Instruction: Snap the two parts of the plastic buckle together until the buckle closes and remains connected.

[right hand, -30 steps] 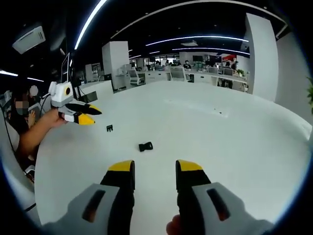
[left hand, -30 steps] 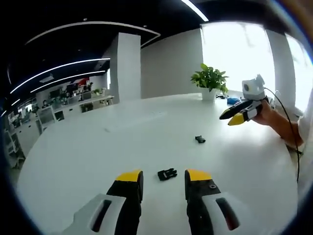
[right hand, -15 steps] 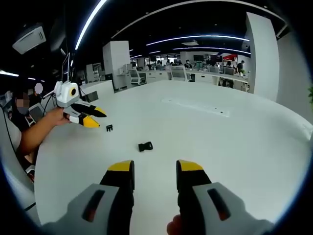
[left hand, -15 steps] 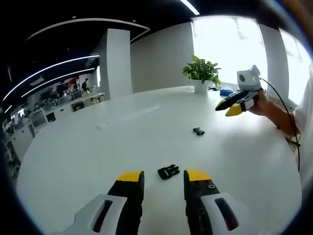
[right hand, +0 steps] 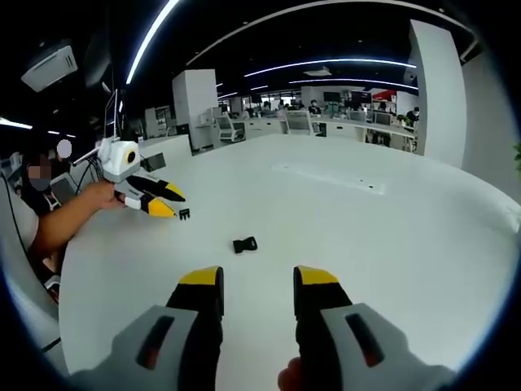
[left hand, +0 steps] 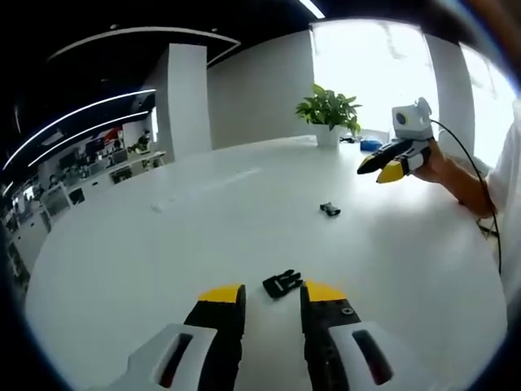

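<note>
Approach step, I judge: the left gripper (left hand: 272, 295), jaws apart and empty, hangs just short of the pronged part (left hand: 282, 283) mid-table (left hand: 122, 269). Farther in lies the socket part (left hand: 330, 209); the right gripper (right hand: 256, 281), also apart, faces it. Next: close on each part.

Both buckle parts too small to read detail: pronged part (left hand: 282, 284) just past left gripper (left hand: 272, 295) tips, socket part (left hand: 329, 209) at 1 o'clock, a dark speck. In right gripper view, pronged part (right hand: 184, 214) partly behind left gripper's tips. Person's sleeve (left hand: 511, 187) cut off at 3 o'clock edge.
</note>
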Demonstrator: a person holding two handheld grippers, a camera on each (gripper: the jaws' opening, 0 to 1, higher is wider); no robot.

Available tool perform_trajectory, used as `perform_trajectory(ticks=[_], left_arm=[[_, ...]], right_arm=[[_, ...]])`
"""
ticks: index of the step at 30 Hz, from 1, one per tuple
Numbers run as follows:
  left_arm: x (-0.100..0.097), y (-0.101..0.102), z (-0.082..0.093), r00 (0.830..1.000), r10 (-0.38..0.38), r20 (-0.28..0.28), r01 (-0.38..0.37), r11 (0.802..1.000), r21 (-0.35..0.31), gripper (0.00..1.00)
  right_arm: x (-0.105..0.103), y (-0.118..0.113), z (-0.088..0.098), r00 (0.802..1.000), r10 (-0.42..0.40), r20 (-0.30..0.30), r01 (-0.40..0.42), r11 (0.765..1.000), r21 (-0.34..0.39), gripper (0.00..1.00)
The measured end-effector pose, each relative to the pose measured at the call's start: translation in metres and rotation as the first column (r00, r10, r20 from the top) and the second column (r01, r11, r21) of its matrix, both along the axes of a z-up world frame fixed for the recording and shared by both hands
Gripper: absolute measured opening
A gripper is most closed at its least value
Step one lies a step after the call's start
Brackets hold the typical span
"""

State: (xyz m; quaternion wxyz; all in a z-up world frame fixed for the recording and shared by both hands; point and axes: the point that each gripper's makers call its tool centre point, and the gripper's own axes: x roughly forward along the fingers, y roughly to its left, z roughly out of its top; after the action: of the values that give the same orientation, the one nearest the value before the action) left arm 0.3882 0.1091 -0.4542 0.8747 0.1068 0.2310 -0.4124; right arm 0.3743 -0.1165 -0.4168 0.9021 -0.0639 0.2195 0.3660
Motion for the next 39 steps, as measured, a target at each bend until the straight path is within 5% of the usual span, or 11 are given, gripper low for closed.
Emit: perform_trajectory(ticks=[39], left_arm=[[-0.006,-0.014,-0.002,0.998,-0.06,-0.015,0.06,0.997,0.045,0.17]], right_arm=[[-0.003,0.004,0.002,1.0,0.011,0.004,-0.011,1.0,0.019,0.34]])
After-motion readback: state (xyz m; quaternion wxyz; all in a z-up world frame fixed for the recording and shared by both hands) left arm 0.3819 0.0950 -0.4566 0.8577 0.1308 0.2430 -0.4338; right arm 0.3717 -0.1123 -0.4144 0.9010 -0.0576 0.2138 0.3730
